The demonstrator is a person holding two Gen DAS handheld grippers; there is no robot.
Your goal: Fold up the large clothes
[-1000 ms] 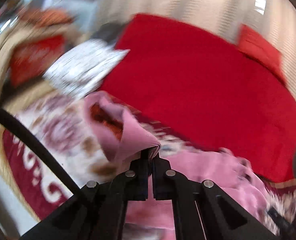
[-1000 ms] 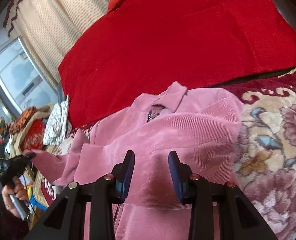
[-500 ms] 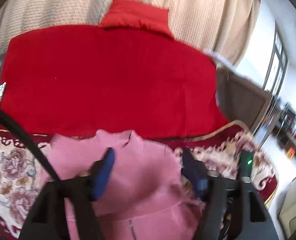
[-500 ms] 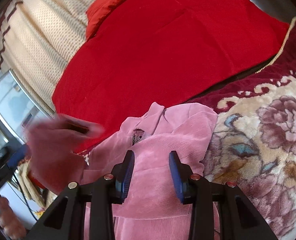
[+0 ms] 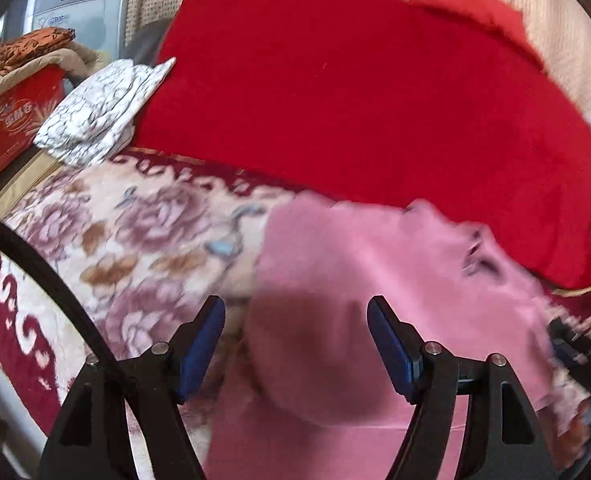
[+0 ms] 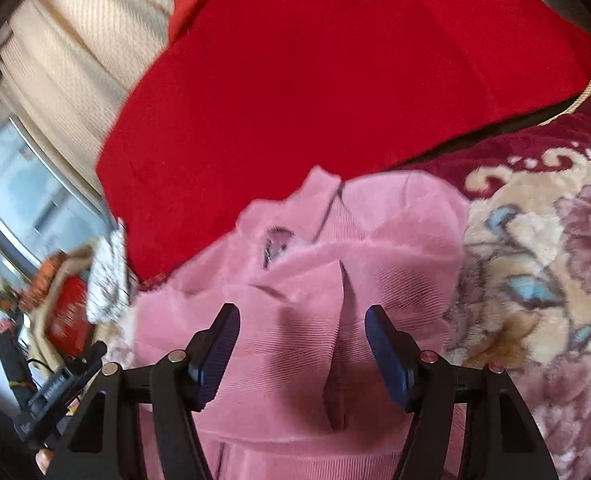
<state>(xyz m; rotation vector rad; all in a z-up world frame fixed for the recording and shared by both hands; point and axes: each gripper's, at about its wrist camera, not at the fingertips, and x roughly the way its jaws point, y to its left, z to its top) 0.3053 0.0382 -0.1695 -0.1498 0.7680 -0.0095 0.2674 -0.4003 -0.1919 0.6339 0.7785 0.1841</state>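
1. At the far left of the left wrist view a red cardboard box (image 5: 13, 120) stands beside a folded white cloth with a dark crackle print (image 5: 103, 110). Neither one seems to be part of the fold.
2. The floral plush blanket in cream and dark red (image 5: 135, 240) covers the bed, and a big red cloth (image 5: 355, 100) lies behind it.
3. The pink corduroy jacket (image 5: 375, 300) lies flat on this blanket, with its collar (image 6: 291, 216) towards the red cloth and its body running back under both tools. So its long axis goes along the pointing direction of the tongs.
4. The left tongs (image 5: 295, 344) are spread wide and hold nothing. They hover low over the left edge of the jacket, where the pink fabric meets the blanket; this view is blurred, so I cannot tell if they touch the cloth.
5. The right tongs (image 6: 301, 344) are also spread and empty. They point at the chest, and a raised crease (image 6: 341, 320) of the folded layer runs between the fingers.
6. I judge that both are about equally near to the garment, the left to its edge and the right to its middle.
7. The next fold probably needs a grasp low on the jacket, to bring it up towards the collar.
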